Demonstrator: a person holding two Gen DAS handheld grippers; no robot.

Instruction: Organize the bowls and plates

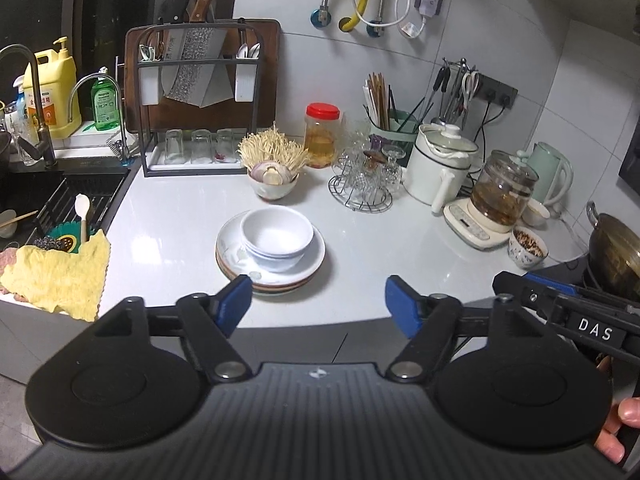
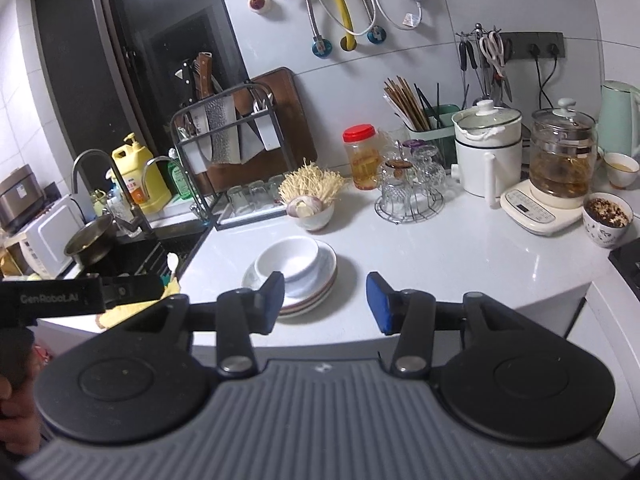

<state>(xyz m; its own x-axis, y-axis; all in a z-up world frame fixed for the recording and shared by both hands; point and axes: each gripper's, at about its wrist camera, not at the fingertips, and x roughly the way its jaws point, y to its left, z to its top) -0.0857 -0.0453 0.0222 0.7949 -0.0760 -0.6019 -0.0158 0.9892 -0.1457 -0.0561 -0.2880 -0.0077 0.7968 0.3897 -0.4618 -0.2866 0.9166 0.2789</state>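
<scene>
A stack of plates [image 1: 310, 266] sits on the white counter near its front edge, with nested white bowls [image 1: 277, 236] on top. My left gripper [image 1: 318, 304] is open and empty, just in front of the stack, its left fingertip over the plate rim. In the right wrist view the same plates [image 2: 326, 270] and bowls [image 2: 287, 260] lie ahead and left. My right gripper [image 2: 325, 300] is open and empty, its left fingertip overlapping the plates' front. The right gripper's body shows in the left view at the right edge [image 1: 560, 304].
A bowl of garlic and enoki [image 1: 274, 174] stands behind the stack. A knife rack with glasses [image 1: 200, 92], a jar [image 1: 322, 136], a glass-cup stand [image 1: 366, 176], white pot [image 1: 442, 164] and kettles [image 1: 502, 196] line the back. The sink [image 1: 60, 208] and yellow cloth [image 1: 60, 272] are left.
</scene>
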